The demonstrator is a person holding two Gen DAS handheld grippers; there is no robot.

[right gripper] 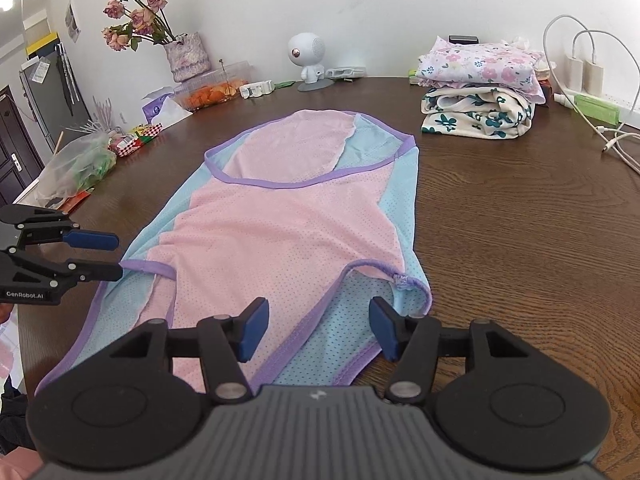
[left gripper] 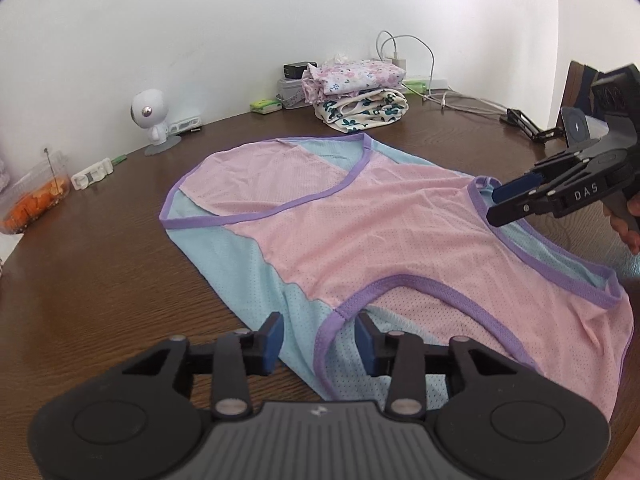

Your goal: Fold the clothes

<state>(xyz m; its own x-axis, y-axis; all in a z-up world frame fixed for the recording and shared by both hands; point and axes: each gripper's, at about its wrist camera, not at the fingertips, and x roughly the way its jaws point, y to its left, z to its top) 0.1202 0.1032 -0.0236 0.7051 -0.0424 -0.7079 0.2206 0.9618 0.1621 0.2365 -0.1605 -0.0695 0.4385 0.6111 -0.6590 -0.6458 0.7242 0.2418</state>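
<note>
On the near half of the brown wooden table (right gripper: 500,240), stretching away toward the far edge by the wall, lies the garment I'm folding: a sleeveless mesh vest (right gripper: 288,216) in pink and pale blue with purple binding, spread mostly flat, its far end already turned back over itself. My left gripper (left gripper: 319,344) hangs over the near edge of the cloth with its jaws parted to a middling gap; the purple armhole binding (left gripper: 348,304) runs between the blue pads, but they press on nothing. My right gripper (right gripper: 314,330) is likewise open, rather wider, poised above the shoulder strap and neckline trim (right gripper: 396,278) toward the table's near right side, with fabric beneath it but none pinched. I'd judge this vest very light and limp, a thin perforated knit that will sag, slide a little on the smooth wood and wrinkle if dragged, so it wants lifting rather than pushing. The binding is the thickest, firmest part, so I'd take hold there, one strap or armhole edge in each gripper, catching both layers so the blue underside doesn't lag behind the pink. Nothing here is fragile, though a shallow pinch could slip off such slick cloth. At the far right corner a stack of folded floral clothes (right gripper: 480,92) sits well apart.
</note>
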